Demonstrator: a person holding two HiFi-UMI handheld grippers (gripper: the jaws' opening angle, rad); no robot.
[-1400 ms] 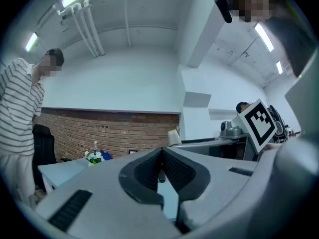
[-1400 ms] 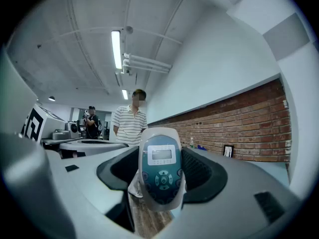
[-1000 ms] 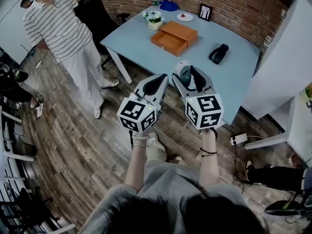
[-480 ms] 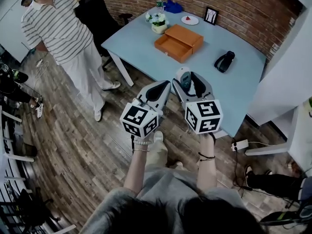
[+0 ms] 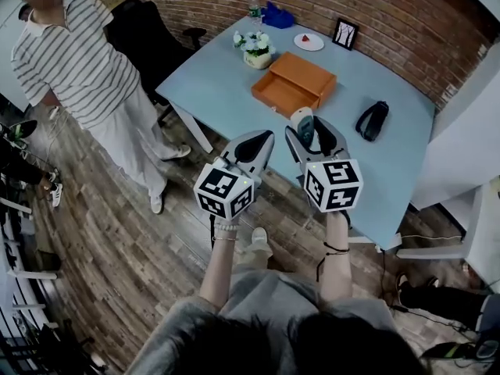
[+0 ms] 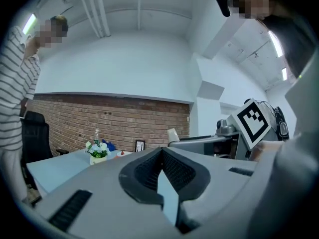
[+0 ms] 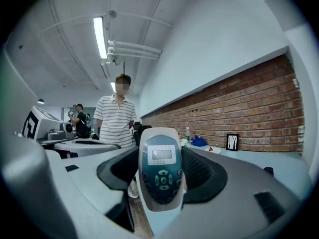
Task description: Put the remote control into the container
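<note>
My right gripper [image 5: 310, 128] is shut on a grey and teal remote control [image 5: 304, 123], held up over the near edge of the light blue table [image 5: 226, 76]. In the right gripper view the remote control [image 7: 161, 169] stands upright between the jaws, screen and buttons facing the camera. An open orange box [image 5: 294, 86] lies on the table beyond it, its tray empty. My left gripper [image 5: 258, 142] hovers beside the right one, shut with nothing in it; its jaws [image 6: 162, 171] meet in the left gripper view.
A black case [image 5: 372, 119] lies at the table's right. A flower pot [image 5: 255, 50], a bottle [image 5: 252, 4], a blue cloth [image 5: 276, 15], a plate [image 5: 308, 42] and a picture frame [image 5: 344, 33] line the far edge by the brick wall. A person in a striped shirt [image 5: 74, 57] stands left.
The view has shifted so that the table and orange box sit lower and nearer. Both grippers have advanced slightly toward the table, the remote still held.
</note>
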